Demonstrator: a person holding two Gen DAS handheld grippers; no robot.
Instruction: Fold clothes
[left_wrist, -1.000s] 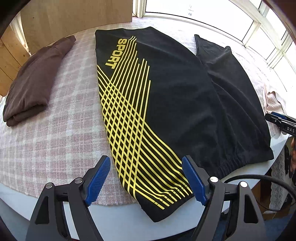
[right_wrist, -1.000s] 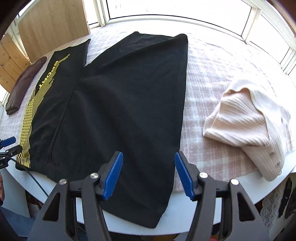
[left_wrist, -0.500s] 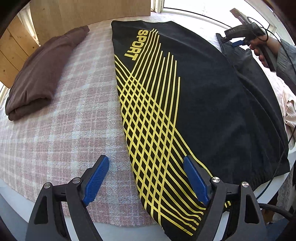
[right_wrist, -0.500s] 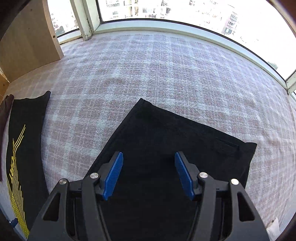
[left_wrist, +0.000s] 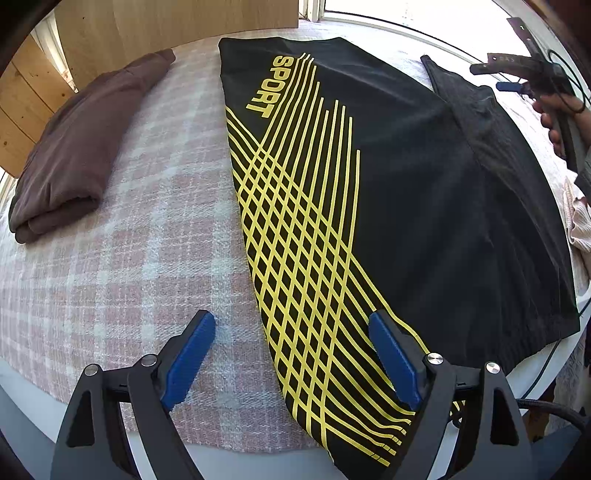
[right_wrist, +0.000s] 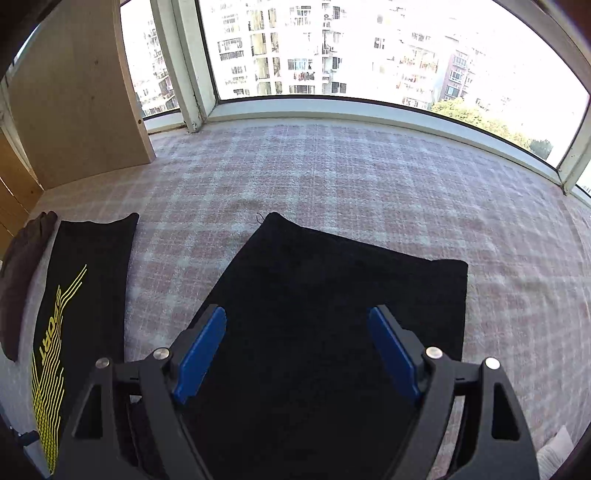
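The right gripper (right_wrist: 297, 350) has advanced toward the shorts' (right_wrist: 332, 314) far hem.

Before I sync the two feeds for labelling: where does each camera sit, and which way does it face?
Left wrist: on the left gripper at the near edge, looking along the black sport pants; shows its open fingers and the hand holding the right gripper.
Right wrist: on the right gripper above the plain leg's far end, facing the window; shows its open fingers.
Shared: pants, brown garment, checked cloth.
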